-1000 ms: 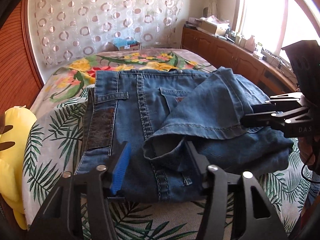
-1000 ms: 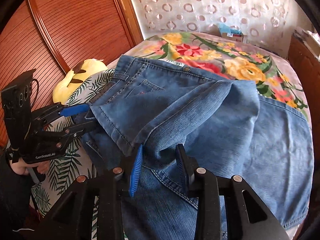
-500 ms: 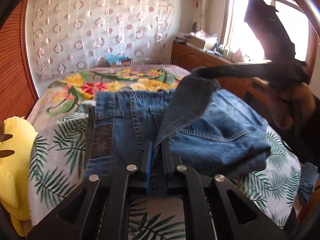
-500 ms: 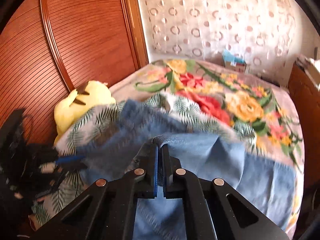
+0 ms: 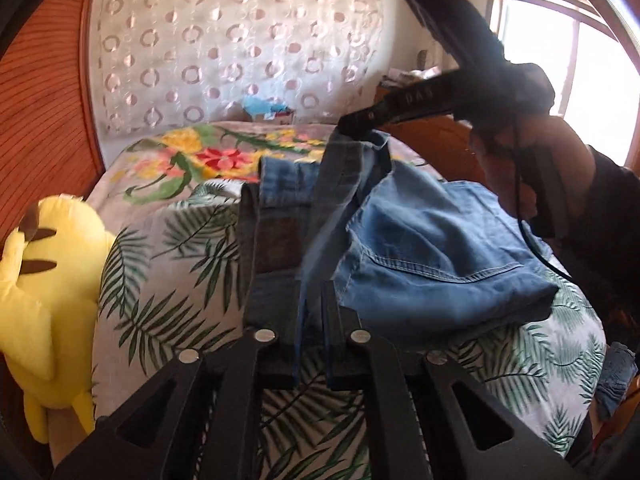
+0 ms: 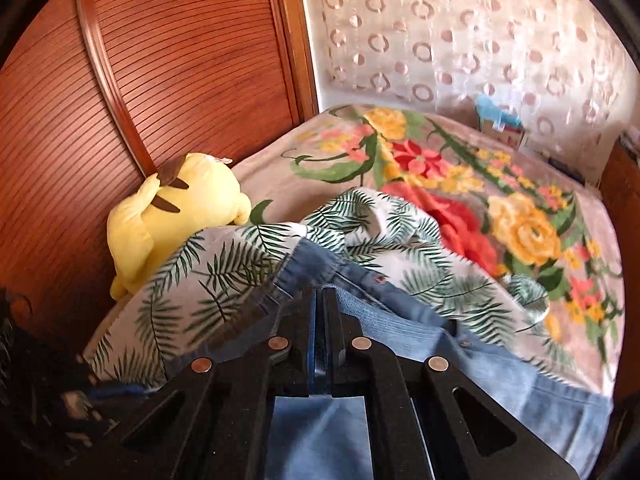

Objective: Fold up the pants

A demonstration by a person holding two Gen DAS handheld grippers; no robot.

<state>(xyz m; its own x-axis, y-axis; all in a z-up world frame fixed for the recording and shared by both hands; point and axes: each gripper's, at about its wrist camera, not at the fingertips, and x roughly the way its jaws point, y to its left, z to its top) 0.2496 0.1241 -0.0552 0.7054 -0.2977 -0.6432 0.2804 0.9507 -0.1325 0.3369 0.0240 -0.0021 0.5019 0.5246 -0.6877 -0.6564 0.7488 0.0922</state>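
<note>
Blue denim pants (image 5: 424,256) lie partly folded on the bed. My left gripper (image 5: 312,292) is shut on a denim edge at the near side of the pants. My right gripper (image 5: 352,130) is raised above the far side, shut on another part of the same edge, so the cloth hangs stretched between the two. In the right wrist view the right gripper (image 6: 320,294) is shut on the pants (image 6: 400,316), which drape below it.
A yellow plush toy (image 5: 44,280) lies at the bed's left edge beside the wooden wardrobe (image 6: 120,80). A leaf-print sheet (image 5: 168,272) and floral blanket (image 6: 460,168) cover the bed. A wooden cabinet (image 5: 440,148) and window (image 5: 596,64) stand on the right.
Both grippers shut on the denim edge. The right gripper lifted it up and carried it toward the far side, while the left held the near end.
</note>
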